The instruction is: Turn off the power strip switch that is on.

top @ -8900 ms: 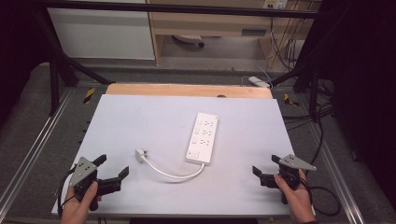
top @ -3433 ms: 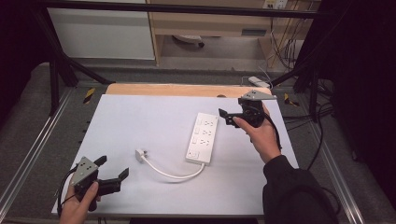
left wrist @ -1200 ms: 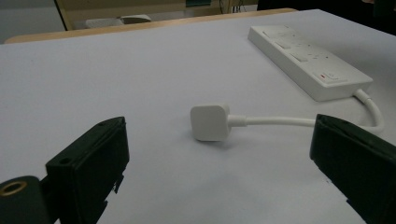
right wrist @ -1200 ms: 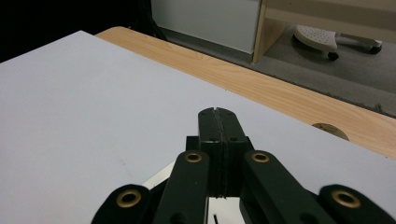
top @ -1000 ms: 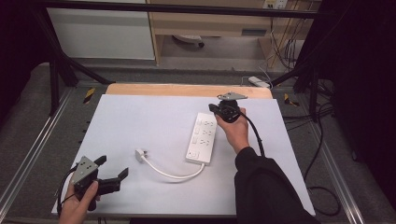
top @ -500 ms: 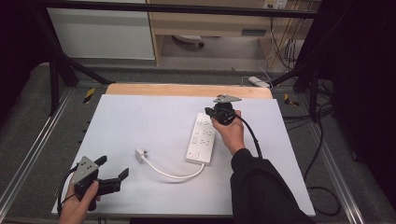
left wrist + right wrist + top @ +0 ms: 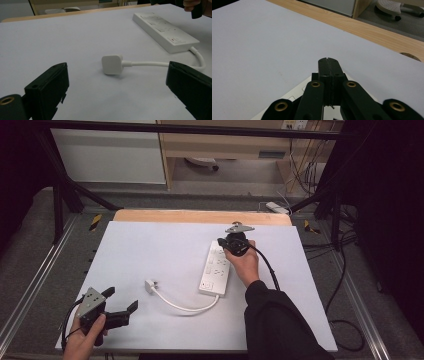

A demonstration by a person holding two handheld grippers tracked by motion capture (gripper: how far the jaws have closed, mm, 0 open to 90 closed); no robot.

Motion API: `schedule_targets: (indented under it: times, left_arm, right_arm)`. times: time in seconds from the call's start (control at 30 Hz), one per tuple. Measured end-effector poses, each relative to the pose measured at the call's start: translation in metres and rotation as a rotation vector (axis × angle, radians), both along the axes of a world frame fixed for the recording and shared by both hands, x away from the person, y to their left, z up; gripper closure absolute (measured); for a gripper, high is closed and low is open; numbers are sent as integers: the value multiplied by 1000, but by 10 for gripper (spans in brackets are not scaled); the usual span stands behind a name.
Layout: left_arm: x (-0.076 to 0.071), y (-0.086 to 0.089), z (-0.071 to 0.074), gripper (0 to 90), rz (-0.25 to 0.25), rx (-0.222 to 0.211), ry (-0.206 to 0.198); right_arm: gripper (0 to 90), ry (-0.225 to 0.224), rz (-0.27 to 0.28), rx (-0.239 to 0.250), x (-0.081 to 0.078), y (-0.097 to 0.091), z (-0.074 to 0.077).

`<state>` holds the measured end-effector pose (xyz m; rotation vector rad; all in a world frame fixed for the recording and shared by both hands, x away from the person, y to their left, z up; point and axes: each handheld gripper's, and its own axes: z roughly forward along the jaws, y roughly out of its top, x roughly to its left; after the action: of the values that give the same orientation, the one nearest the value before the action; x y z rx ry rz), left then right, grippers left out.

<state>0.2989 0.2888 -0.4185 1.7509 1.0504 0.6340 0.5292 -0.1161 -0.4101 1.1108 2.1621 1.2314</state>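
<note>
Right gripper (image 7: 223,246) w/ jaws pressed together (nothing between) is hovering over the power strip's (image 7: 216,268) far end; left gripper (image 7: 121,303), jaws gaping, is sitting near-left, facing the plug (image 7: 112,64).

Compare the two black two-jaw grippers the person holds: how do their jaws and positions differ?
The left gripper has its jaws spread wide open; the right gripper has its jaws pressed together, nothing between them. The left gripper sits at the near left corner of the white table, facing the white plug; the right gripper is over the far end of the white power strip. Both are black and hand-held.
</note>
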Motion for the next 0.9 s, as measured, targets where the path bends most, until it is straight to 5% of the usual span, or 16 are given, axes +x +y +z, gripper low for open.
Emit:
schedule_targets:
  times: [0.9]
  left_arm:
    - [0, 0, 0, 45, -13, 1, 3]
  right_arm:
    - [900, 27, -9, -20, 5, 5, -14]
